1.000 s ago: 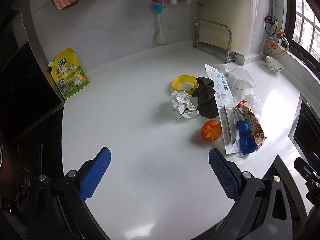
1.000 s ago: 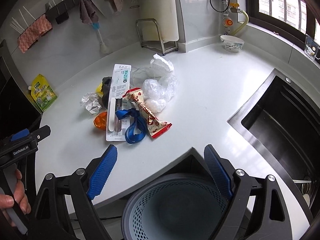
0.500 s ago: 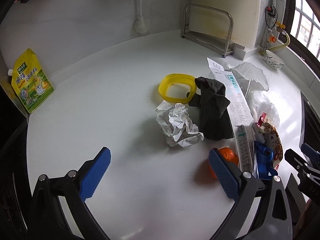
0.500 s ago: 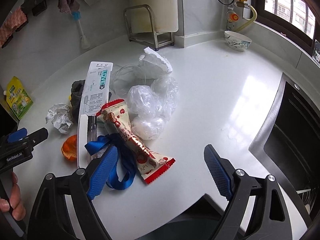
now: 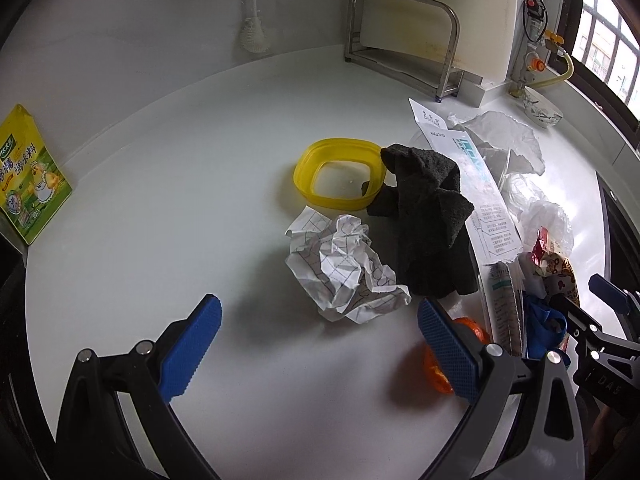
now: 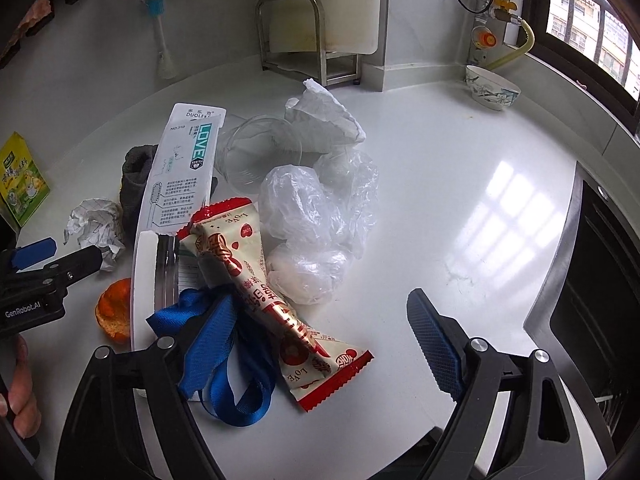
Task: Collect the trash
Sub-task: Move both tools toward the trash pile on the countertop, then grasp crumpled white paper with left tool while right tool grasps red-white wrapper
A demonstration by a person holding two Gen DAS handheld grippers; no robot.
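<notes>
Yellow ring (image 5: 338, 174) only in left view; bowl (image 6: 492, 88) clearer in right.

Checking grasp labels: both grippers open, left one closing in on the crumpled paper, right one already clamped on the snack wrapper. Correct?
Not quite. The right gripper is open too, as the right wrist view shows: its fingers straddle the snack wrapper without clamping it. The left gripper is open, facing the crumpled paper.

Home kitchen: white countertop (image 6: 460, 152), sink (image 6: 600, 280), bowl (image 6: 492, 88).
</notes>
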